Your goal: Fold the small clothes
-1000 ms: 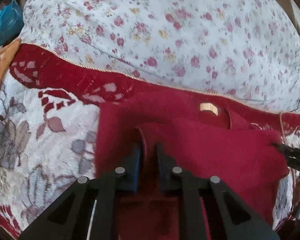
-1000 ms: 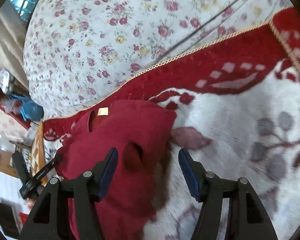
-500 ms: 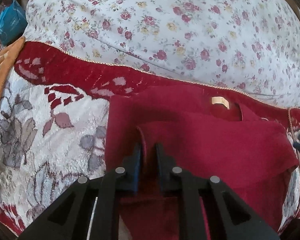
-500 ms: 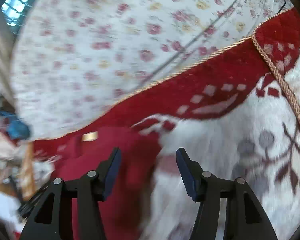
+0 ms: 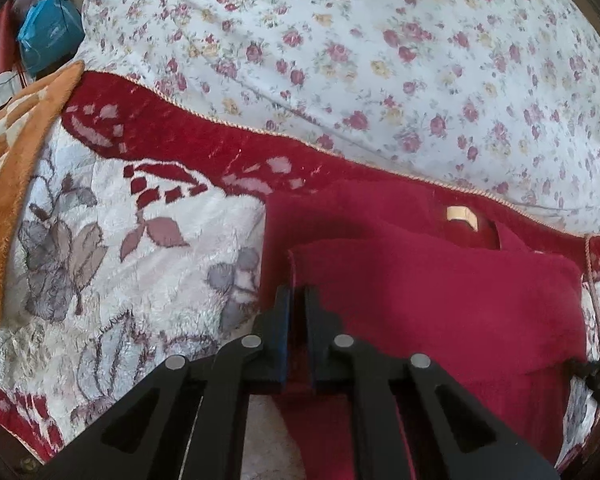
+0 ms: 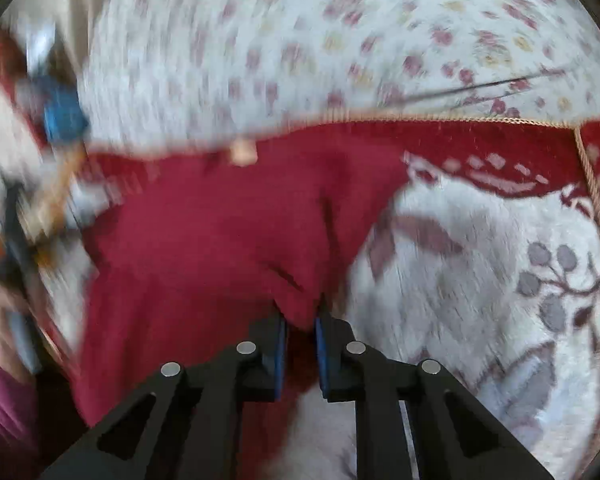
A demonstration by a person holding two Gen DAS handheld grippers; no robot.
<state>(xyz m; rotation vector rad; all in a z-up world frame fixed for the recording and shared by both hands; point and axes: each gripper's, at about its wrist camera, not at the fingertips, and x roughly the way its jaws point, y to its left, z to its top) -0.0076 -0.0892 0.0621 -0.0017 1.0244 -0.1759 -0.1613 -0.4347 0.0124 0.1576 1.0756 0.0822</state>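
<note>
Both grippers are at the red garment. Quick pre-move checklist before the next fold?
1. Left gripper on the cloth: ok. Its jaws are shut on the folded edge of the red garment.
2. Right gripper on the cloth: cannot tell yet. Its jaws are closing with a corner of the garment between them; the right wrist view is blurred.
3. Only the garment in the right jaws, not the blanket under it: cannot tell.
4. Collar label visible, facing up at the far edge: ok.
5. Garment lies flat: not ok. There are creases near the right jaws.
6. Space on the blanket for the fold: ok.
</note>
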